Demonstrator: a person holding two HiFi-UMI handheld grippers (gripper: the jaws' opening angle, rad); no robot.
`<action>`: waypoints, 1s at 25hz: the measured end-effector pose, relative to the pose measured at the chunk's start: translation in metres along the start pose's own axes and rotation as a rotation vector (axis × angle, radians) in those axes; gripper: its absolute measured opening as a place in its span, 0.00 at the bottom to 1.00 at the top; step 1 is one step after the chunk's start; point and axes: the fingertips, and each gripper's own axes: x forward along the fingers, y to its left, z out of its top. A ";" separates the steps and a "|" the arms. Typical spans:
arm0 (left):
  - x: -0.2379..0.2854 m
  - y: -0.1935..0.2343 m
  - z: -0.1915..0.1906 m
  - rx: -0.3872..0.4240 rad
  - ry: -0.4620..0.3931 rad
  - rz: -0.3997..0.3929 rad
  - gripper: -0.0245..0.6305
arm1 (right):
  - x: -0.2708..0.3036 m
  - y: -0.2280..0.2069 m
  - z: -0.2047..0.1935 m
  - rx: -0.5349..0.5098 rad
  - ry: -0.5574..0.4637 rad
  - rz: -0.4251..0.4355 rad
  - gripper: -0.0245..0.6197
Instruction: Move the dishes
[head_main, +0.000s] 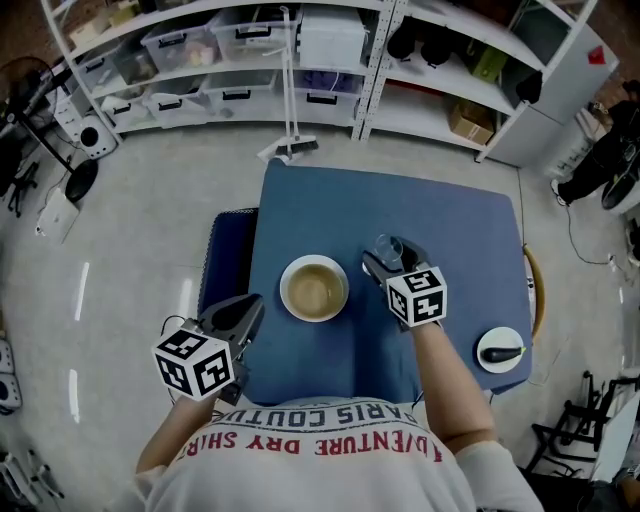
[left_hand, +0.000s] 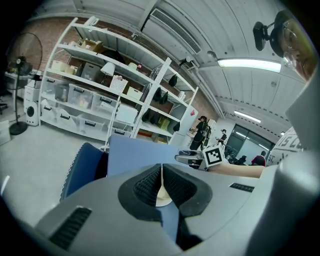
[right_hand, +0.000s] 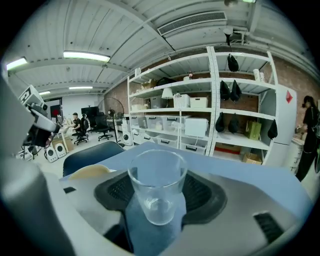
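The table, covered in blue, carries three dishes. A cream bowl sits upright near the middle, and its inside looks brownish. Just to the bowl's right, the right gripper has its jaws clamped on a clear drinking glass. In the right gripper view the glass stands upright between the two dark ribbed pads, one against each side, with its mouth open to the top and nothing visible inside. Whether its base rests on the blue surface or is just off it cannot be told. The same view shows the edge of the bowl low at the left. A small white plate lies well apart from both, at the table's front right corner, with a dark item on it too small to identify. The left gripper is at the table's front left edge, near the bowl but not touching it. In the left gripper view its jaws are pressed together with only a thin slit left between them and nothing held, and a sliver of the bowl shows beyond the slit. A dark blue chair stands against the table's left side, and white shelves with storage bins line the far wall.
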 end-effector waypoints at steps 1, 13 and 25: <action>0.000 0.000 0.000 0.000 0.000 0.001 0.09 | -0.001 -0.001 -0.001 0.004 -0.009 -0.001 0.49; 0.003 0.001 -0.005 -0.008 0.004 -0.007 0.09 | -0.010 -0.002 0.003 -0.005 -0.056 -0.040 0.50; -0.003 -0.011 -0.001 0.008 -0.019 -0.039 0.09 | -0.068 0.028 0.034 -0.067 -0.159 -0.071 0.51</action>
